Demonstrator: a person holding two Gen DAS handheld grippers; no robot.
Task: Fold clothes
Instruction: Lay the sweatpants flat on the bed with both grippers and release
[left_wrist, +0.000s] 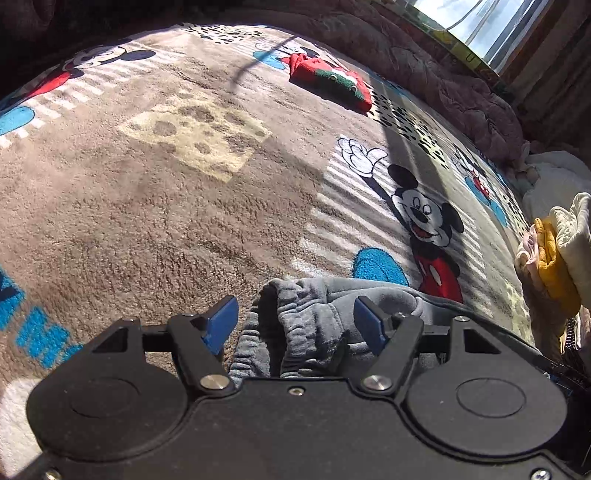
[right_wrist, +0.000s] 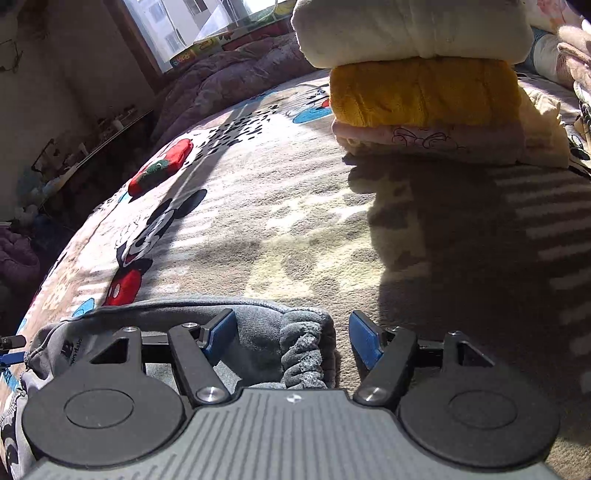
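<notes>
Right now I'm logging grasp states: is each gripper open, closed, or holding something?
Left gripper: open, straddling the grey sweatpants waistband, not clamped.
Right gripper: open around the sweatpants' elastic edge, not clamped.

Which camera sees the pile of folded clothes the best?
The right wrist view. There the folded pile fills the upper right: a cream layer on top, a yellow one under it, pale pink at the bottom, resting on the Mickey Mouse blanket. The left wrist view catches only a squeezed sliver of the pile at its right edge.
</notes>
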